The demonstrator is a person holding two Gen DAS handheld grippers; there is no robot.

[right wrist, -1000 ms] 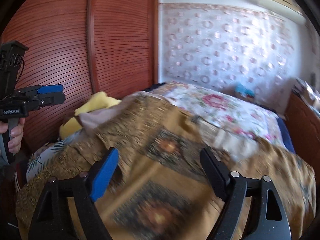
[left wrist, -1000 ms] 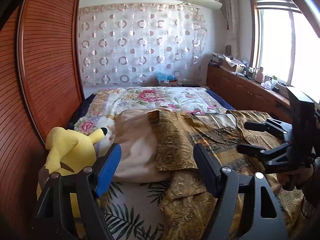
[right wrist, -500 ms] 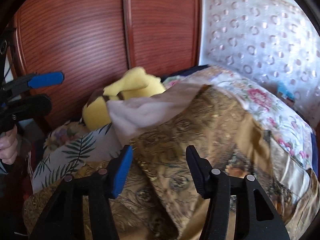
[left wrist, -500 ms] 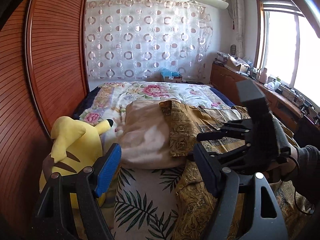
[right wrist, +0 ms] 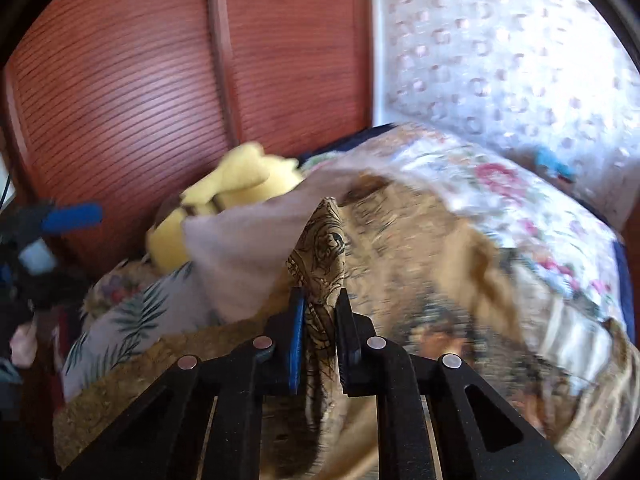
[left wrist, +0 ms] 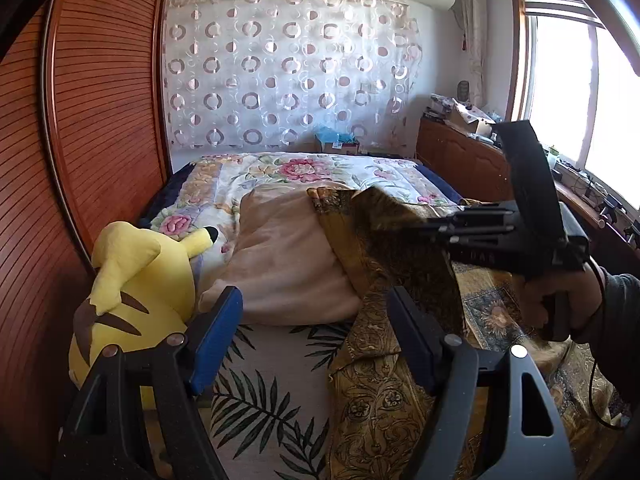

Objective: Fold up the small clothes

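Right gripper pinches the gold cloth's edge on the bed.

The right gripper [right wrist: 320, 312] is closing its jaws on a raised fold of the gold patterned cloth [right wrist: 320, 240], which lies across the bed [left wrist: 260, 392] from 5 o'clock toward the middle. The left gripper [left wrist: 316, 320] hangs wide open with nothing in it, over bare leaf-print sheet. A yellow plush toy [left wrist: 136, 280] sits at 9 o'clock, by the wooden wardrobe [left wrist: 100, 120].
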